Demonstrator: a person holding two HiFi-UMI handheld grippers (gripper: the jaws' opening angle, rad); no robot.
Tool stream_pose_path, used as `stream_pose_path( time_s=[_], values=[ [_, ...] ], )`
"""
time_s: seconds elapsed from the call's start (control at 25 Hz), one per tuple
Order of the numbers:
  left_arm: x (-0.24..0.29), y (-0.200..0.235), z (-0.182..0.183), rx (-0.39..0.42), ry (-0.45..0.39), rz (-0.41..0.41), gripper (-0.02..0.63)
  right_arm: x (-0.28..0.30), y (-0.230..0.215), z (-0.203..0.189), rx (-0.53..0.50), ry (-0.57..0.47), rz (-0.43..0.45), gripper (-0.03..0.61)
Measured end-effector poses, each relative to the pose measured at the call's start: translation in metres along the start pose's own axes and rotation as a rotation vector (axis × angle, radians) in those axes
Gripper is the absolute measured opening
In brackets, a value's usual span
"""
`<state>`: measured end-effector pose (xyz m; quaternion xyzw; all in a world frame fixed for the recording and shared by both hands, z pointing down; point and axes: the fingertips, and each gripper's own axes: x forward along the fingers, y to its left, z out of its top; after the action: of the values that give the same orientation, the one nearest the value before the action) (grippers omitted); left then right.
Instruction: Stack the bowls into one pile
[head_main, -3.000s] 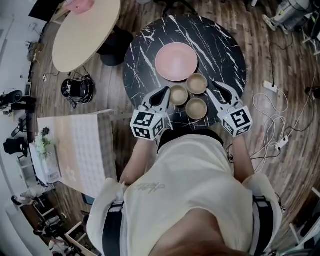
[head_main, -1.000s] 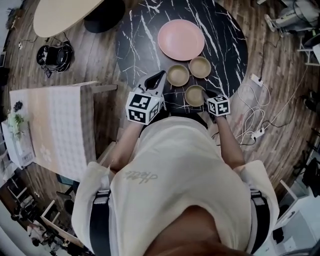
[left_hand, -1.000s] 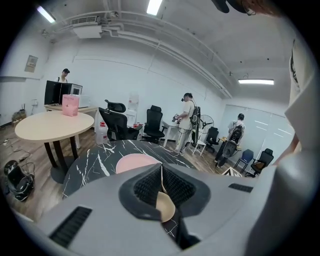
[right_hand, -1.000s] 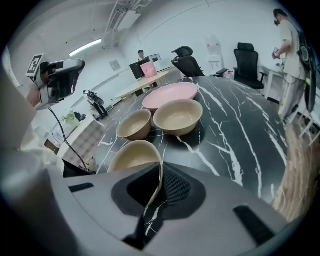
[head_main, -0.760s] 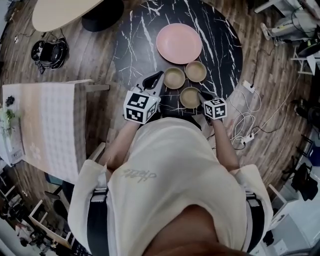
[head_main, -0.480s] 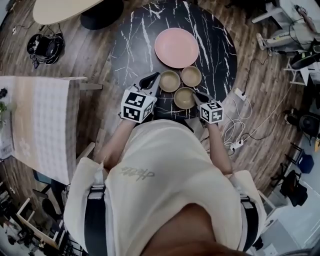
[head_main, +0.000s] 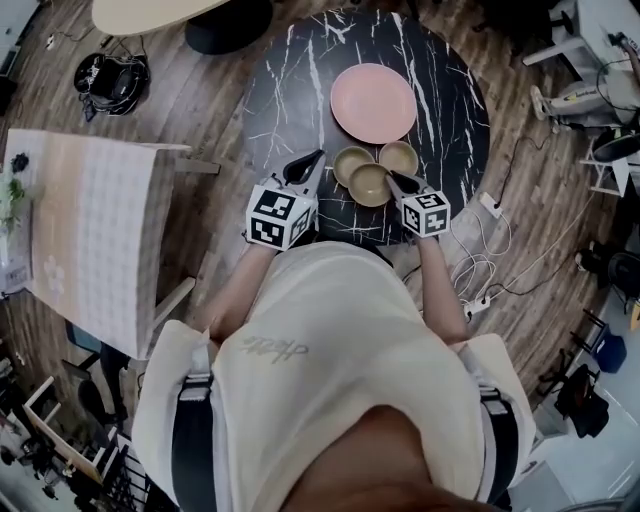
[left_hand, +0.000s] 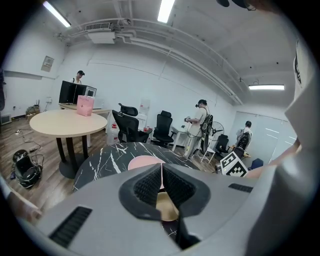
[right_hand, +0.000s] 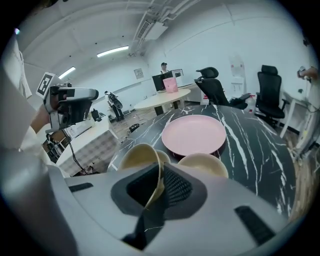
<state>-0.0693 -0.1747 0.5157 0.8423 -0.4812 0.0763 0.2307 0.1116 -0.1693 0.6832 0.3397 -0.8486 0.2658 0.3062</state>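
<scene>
The held bowl (right_hand: 138, 155) hides most of the far bowl (right_hand: 163, 155) ahead of the right claw (right_hand: 161, 172). Our torso (head_main: 340, 340) covers the table's (head_main: 290, 90) near edge.

We count three bowls and one pink plate (head_main: 373, 102).

The right claw pinches the tilted held bowl's rim, and its jaws have just eased wider. The third bowl (right_hand: 201, 162) sits just right of it.

The left claw (left_hand: 161, 167) is pressed together on nothing.

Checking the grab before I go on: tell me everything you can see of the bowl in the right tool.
The bowl is small, round and plain tan, with a matte look. It looks lifted and tilted above the black marbled table, beside the second bowl and third bowl; whether it touches them I cannot tell. The right tool pinches its rim, one pad inside and one outside; its jaws have just been opening slightly, with the rim between them.
</scene>
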Motion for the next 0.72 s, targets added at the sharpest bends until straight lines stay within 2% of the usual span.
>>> stream_pose_path(
  time_s=[0.4, 0.72],
  values=[
    [-0.014, 0.014, -0.002, -0.016, -0.001, 0.063, 0.021, 0.034, 0.004, 0.019, -0.039, 0.014, 0.042, 0.041],
    [-0.028, 0.026, -0.012, -0.032, 0.015, 0.118, 0.021, 0.062, 0.001, 0.012, -0.04, 0.058, 0.076, 0.046]
  ],
)
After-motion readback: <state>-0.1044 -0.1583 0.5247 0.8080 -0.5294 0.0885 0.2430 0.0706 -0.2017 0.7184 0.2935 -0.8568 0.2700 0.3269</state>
